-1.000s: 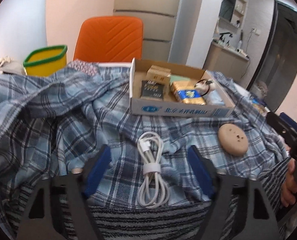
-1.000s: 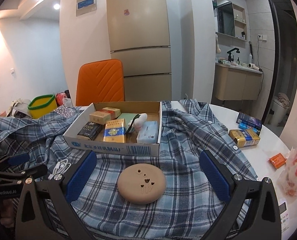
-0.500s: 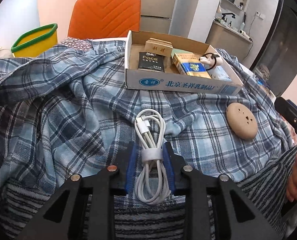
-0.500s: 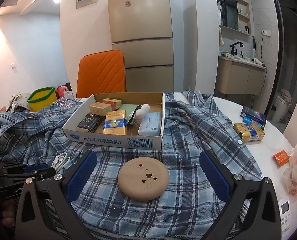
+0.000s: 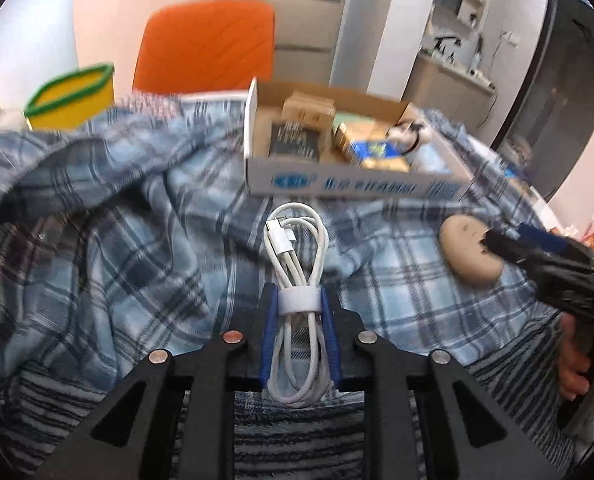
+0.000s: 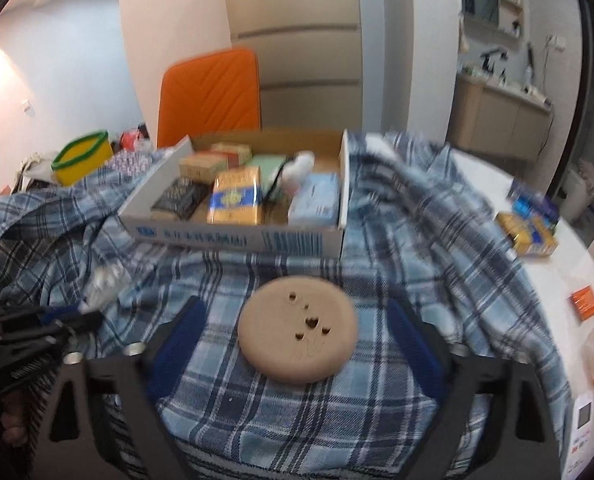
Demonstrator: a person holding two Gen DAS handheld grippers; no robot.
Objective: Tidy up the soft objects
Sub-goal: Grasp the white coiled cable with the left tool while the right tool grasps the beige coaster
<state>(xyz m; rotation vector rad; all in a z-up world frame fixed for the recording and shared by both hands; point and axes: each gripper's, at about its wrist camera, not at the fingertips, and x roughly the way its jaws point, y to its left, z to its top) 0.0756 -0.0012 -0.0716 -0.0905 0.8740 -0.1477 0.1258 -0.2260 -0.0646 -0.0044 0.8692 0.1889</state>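
Note:
A coiled white cable [image 5: 295, 248] lies on the blue plaid shirt [image 5: 117, 260] in front of a cardboard box [image 5: 337, 184] of small packets. My left gripper [image 5: 297, 300] is shut on the cable at its white strap, both blue pads pressing the coil. A round tan disc [image 6: 297, 334] with small holes rests on the shirt to the right. My right gripper [image 6: 295, 308] straddles the disc, its jaws closing, with a gap between each pad and the disc. The left gripper [image 6: 69, 316] shows at the left edge of the right wrist view.
A yellow bin with a green rim [image 5: 73, 98] and an orange chair [image 5: 209, 48] stand behind the shirt. On the white table at right lie yellow and blue packets [image 6: 531, 228], a small orange packet [image 6: 585, 302] and a plastic bag.
The left jaws have closed from wide open onto the cable's strap. The right gripper has dipped lower over the tan disc and its jaws have narrowed a little.

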